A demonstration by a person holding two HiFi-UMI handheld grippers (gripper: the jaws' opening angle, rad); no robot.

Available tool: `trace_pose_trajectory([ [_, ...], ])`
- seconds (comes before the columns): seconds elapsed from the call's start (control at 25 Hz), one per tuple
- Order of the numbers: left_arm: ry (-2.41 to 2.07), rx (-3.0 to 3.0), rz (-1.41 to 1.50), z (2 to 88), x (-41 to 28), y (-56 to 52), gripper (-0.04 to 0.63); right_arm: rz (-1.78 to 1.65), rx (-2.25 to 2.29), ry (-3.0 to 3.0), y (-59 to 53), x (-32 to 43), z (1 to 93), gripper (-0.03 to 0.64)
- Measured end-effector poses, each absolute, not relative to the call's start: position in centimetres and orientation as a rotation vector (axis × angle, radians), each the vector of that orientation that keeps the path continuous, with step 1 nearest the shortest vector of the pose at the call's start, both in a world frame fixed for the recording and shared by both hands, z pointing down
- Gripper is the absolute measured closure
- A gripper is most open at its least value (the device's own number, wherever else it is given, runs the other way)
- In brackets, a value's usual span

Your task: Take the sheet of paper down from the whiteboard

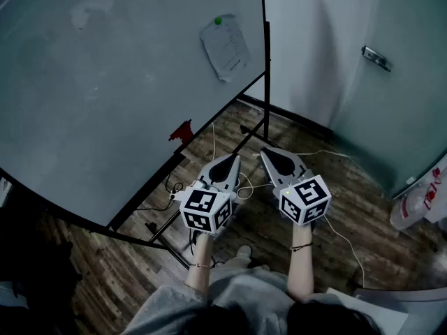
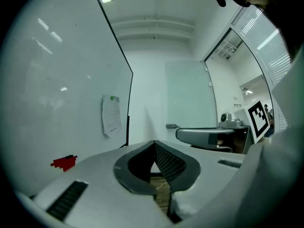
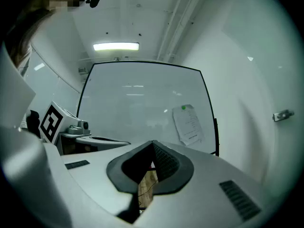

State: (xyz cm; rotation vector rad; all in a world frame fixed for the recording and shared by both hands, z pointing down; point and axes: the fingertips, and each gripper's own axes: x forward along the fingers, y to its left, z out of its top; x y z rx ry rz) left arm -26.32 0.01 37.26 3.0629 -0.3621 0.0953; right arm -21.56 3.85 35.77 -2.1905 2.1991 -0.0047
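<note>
A white sheet of paper (image 1: 225, 46) hangs on the whiteboard (image 1: 105, 96) near its right edge, pinned at the top by a green magnet (image 1: 218, 21). Both grippers are held level, side by side, well short of the board. My left gripper (image 1: 232, 160) is shut with nothing in it, and my right gripper (image 1: 266, 153) is also shut and empty. The left gripper view shows the paper (image 2: 111, 115) ahead on the left, beyond the closed tips (image 2: 154, 144). From the right gripper view, the paper (image 3: 188, 125) is ahead on the right of the closed tips (image 3: 153, 144).
A small red object (image 1: 181, 132) sits at the board's lower edge. The board's black stand (image 1: 160, 232) and loose cables (image 1: 328, 225) lie on the wooden floor. A door with a metal handle (image 1: 376, 57) is at the right, with a plastic bag (image 1: 419, 201) beneath it.
</note>
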Motion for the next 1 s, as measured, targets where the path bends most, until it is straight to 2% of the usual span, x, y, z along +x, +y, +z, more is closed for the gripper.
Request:
trace_pose_trajectory([
  [1.0, -0.345, 3.034, 0.114, 39.0, -22.4, 1.2, 0.591, -0.036, -2.227, 2.109, 6.7, -16.9, 37.3, 0.617],
])
